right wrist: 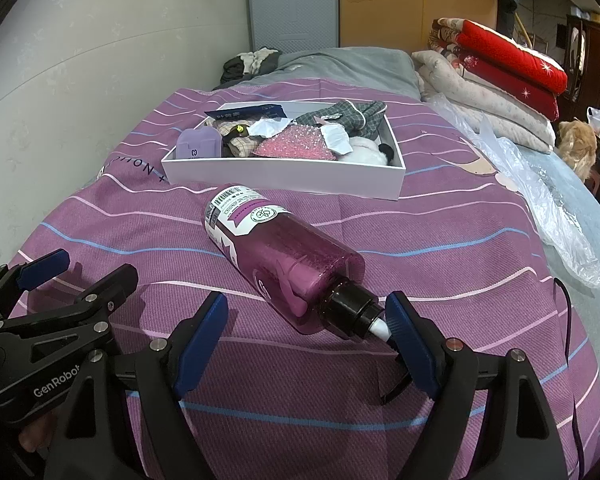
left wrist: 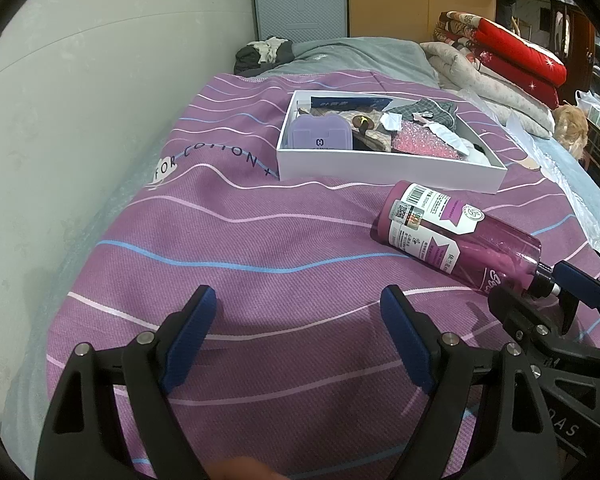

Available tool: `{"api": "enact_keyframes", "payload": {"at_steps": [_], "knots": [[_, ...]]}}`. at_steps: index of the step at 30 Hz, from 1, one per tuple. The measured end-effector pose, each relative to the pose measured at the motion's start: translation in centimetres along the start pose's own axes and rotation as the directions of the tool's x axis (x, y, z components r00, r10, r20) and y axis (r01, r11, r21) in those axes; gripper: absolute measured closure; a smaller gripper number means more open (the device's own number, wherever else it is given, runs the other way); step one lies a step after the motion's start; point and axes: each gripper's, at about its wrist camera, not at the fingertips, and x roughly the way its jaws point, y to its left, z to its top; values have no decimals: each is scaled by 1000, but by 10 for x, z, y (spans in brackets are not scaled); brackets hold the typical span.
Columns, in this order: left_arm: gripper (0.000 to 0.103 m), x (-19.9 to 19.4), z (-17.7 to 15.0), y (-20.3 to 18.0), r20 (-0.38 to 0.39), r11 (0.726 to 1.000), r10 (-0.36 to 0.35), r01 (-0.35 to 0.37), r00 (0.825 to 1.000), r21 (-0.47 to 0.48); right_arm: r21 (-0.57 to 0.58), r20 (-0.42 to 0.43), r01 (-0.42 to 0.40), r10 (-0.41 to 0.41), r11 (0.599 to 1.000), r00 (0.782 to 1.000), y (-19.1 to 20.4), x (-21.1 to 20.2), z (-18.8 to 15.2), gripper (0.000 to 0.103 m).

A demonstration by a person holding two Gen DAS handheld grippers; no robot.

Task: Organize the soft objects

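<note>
Both tools are held low over the purple striped bedspread [left wrist: 260,240] on the bed, side by side. The left tool [left wrist: 298,320] stands with its jaws wide apart and nothing between them. The right tool [right wrist: 306,320] also stands wide apart; the pump end of the purple bottle [right wrist: 288,256], which lies on its side on the bedspread, reaches in between its jaws, and the white nozzle tip lies close to the right-hand pad, though contact cannot be confirmed.

The soft objects are gathered in the white box [right wrist: 284,178] beyond the bottle: a plaid fabric piece [right wrist: 348,118], a pink beaded item [right wrist: 296,144] and a white fluffy item [right wrist: 366,148], beside a lilac case [right wrist: 200,144].

The step in hand is judged to be a pause before a grasp. If the bottle is to be cleared, closure around its neck is called for; its round body is expected to roll.
</note>
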Motion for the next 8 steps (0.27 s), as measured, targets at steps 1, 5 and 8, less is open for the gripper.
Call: {"api": "enact_keyframes", "payload": {"at_steps": [1,5,8], "knots": [[20,0,0,0,-1,1000,-1,1,1000,0,0,0,0,0,1000,1000,0,0,0,21],[22,-1,0,0,7,1000,5,-5,1000,8,0,-1,0,0,1000,1000,0,0,0,21],[24,-2,2,-1,1,1000,-19,19,1000,17,6,-2,-9,9,1000,1000,-1,0,0,21]]}}
